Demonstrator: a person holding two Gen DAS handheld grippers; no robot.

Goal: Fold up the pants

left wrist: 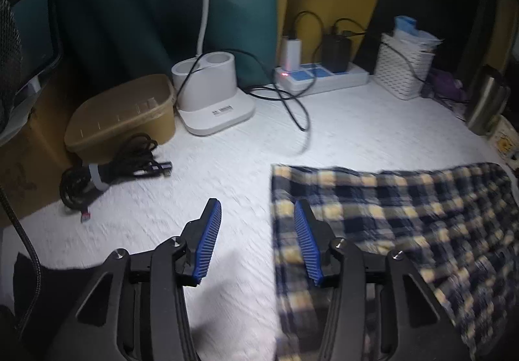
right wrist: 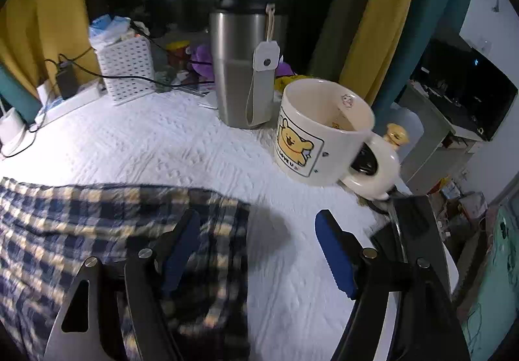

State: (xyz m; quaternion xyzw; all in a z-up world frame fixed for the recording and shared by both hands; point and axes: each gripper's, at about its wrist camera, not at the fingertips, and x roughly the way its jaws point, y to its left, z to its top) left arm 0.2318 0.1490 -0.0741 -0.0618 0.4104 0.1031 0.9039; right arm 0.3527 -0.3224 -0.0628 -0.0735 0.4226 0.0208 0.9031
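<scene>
Left gripper: jaws apart, nothing pinched; right finger over the left edge of the pants, left finger over bare table. Pants spread rightward from here, long axis running left-right, flat on the cloth. Right gripper: spread wide, empty; left finger above the pants' right edge, right finger off the fabric over white cover. Pants lie left of this one; mug just ahead-right, tumbler behind it. Each gripper at its own short end, neither clearly nearer. Both tilted steeply down, hovering, not touching fabric as far as blur allows. Likely next: re-grip the ends or far edge for another fold; watch mug on right side.
</scene>
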